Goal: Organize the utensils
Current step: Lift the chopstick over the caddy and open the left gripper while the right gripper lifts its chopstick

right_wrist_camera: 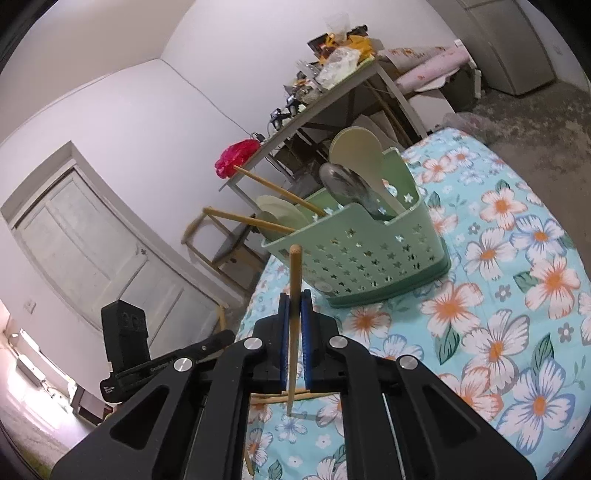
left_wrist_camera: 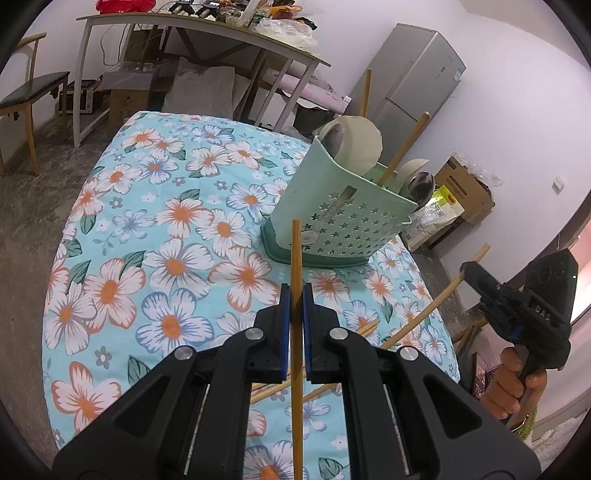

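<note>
The left gripper is clamped on a chopstick that runs straight up through the pads, its long axis upright in the wrist view, the top end pointing toward the caddy. The right gripper pinches a second chopstick the same way, rounded end up and thin end down over the cloth. From the left side, the right gripper shows off to the right with its chopstick slanting down to the left; a hand grips its handle.

Under the grippers, a few loose chopsticks lie crossed on the flowered cloth.

Just past them stands the green caddy, punched with star holes and set in a darker base tray. One compartment holds a cream spatula and a metal spoon, heads up and leaning. The other holds a pale round ladle and two chopsticks poking out at a slant to the left. From the left wrist, the spatula and spoon sit at the caddy's near-left end, with a second spoon at the far end.

Farther back are a cluttered table, a chair and a grey fridge.
</note>
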A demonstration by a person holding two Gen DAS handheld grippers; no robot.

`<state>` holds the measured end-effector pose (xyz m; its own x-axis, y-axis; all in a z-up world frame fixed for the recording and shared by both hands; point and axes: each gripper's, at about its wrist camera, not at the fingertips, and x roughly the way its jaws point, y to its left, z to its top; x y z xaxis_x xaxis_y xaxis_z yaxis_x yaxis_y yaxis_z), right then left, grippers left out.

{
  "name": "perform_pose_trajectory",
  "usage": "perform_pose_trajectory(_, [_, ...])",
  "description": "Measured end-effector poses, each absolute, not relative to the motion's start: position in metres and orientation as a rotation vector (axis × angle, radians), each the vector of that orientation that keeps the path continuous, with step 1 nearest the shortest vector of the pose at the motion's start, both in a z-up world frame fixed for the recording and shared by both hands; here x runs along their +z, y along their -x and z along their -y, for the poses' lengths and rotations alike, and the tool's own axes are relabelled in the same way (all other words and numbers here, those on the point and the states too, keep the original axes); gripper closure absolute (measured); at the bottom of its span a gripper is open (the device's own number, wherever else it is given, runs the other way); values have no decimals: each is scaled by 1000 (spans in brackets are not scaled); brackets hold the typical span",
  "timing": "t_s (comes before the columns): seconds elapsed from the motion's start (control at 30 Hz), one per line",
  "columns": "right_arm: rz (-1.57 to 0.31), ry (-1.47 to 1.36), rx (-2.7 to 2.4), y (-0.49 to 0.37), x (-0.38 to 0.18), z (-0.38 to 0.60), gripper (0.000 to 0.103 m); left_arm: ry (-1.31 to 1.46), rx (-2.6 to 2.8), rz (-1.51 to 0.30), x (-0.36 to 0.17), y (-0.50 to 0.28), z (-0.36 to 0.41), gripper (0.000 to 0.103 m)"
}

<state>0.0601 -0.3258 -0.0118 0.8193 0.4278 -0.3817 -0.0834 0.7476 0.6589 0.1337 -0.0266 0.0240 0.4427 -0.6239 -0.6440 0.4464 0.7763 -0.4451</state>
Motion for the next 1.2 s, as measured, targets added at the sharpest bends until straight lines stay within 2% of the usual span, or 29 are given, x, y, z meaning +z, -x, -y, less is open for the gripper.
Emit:
perform_pose_trajectory(0.27, [-533, -622, 286, -60, -2, 317, 97, 235, -698, -855, 35, -134, 21, 98])
perform_pose_trajectory(1.2, [-501, -609, 236, -48, 6, 328, 97, 159, -841, -495, 153, -127, 47, 98])
